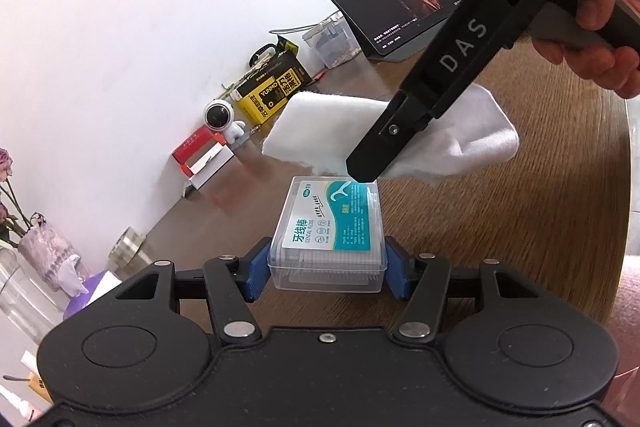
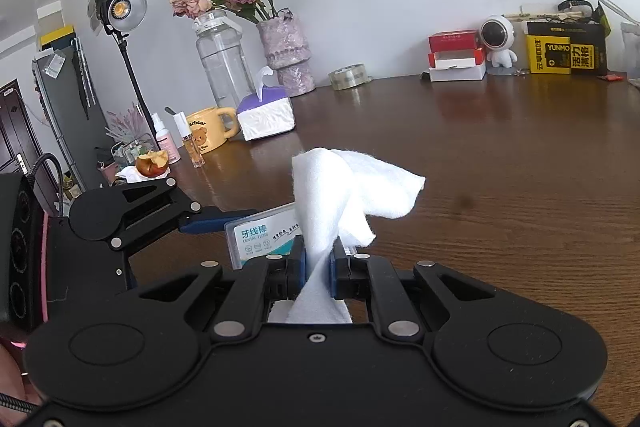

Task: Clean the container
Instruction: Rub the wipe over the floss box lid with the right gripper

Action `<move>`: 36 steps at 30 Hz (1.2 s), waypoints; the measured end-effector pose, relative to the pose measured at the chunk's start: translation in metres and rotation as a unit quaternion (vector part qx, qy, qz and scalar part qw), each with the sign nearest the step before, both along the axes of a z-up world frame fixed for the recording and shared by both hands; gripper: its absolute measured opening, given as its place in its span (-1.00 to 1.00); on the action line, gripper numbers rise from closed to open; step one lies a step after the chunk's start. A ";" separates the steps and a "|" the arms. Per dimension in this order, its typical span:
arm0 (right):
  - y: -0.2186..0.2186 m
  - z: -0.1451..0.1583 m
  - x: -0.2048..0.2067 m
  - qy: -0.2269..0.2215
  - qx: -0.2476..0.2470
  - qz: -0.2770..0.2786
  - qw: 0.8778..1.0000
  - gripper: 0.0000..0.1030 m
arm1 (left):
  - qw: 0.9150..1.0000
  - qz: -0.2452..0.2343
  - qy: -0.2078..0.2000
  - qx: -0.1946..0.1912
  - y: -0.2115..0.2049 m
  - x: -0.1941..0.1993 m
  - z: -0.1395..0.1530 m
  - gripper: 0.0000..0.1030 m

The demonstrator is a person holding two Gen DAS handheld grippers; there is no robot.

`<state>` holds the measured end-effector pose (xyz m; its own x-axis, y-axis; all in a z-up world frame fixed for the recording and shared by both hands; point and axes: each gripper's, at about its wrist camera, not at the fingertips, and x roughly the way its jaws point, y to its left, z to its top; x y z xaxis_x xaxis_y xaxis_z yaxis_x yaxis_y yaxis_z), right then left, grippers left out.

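Observation:
A clear plastic dental floss box (image 1: pixel 330 231) with a teal and white label is clamped between the blue pads of my left gripper (image 1: pixel 327 269), held above the wooden table (image 1: pixel 540 227). My right gripper (image 2: pixel 318 263) is shut on a white cloth (image 2: pixel 352 187) that stands up and flops to the right. In the left wrist view the right gripper (image 1: pixel 364 169) comes down from the upper right, its tip at the far end of the box, with the cloth (image 1: pixel 320 131) spread behind it. The box (image 2: pixel 264 233) shows just left of the right gripper's pads.
Along the wall stand a yellow battery box (image 1: pixel 272 91), an astronaut figure (image 1: pixel 222 119), a red and white box (image 1: pixel 202 155), tape (image 1: pixel 128 245) and a tablet (image 1: pixel 400 11). A tissue box (image 2: pixel 266 117), mug (image 2: pixel 208 133), bottle and flower vase (image 2: pixel 286 51) sit at the left.

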<state>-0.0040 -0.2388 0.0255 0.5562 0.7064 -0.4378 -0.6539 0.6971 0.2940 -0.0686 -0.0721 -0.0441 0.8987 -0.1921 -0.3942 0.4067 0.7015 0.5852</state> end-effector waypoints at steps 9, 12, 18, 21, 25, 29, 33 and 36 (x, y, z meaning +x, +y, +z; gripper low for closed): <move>0.019 0.001 0.002 -0.002 0.004 0.030 1.000 -0.77 | 1.000 -0.001 -0.027 0.003 -0.008 -0.013 -0.011 0.11; 0.025 0.005 0.005 -0.008 0.007 0.035 0.999 -0.76 | 1.000 0.000 -0.027 0.004 -0.008 -0.013 -0.011 0.11; 0.025 0.003 0.003 -0.008 0.007 0.034 0.999 -0.77 | 1.000 0.001 -0.027 0.004 -0.008 -0.013 -0.012 0.11; 0.016 -0.002 -0.001 0.000 0.002 0.027 1.000 -0.76 | 1.000 0.001 -0.028 0.004 -0.008 -0.014 -0.013 0.11; 0.003 -0.010 -0.005 0.014 -0.002 0.015 1.000 -0.76 | 1.000 0.001 -0.029 0.004 -0.007 -0.013 -0.014 0.11; 0.005 -0.010 -0.008 0.014 0.001 0.025 1.000 -0.76 | 1.000 0.001 -0.028 0.005 -0.003 -0.011 -0.012 0.11; 0.019 -0.001 -0.005 -0.002 0.000 0.044 0.999 -0.76 | 1.000 0.003 -0.028 0.005 -0.002 -0.010 -0.013 0.11; 0.026 0.005 0.003 -0.011 0.004 0.048 0.999 -0.76 | 1.000 0.004 -0.028 0.004 -0.001 -0.009 -0.013 0.11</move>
<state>-0.0015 -0.2125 0.0305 0.4959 0.7601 -0.4200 -0.7234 0.6291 0.2844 -0.0777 -0.0728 -0.0572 0.9211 -0.1809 -0.3449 0.3669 0.6996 0.6131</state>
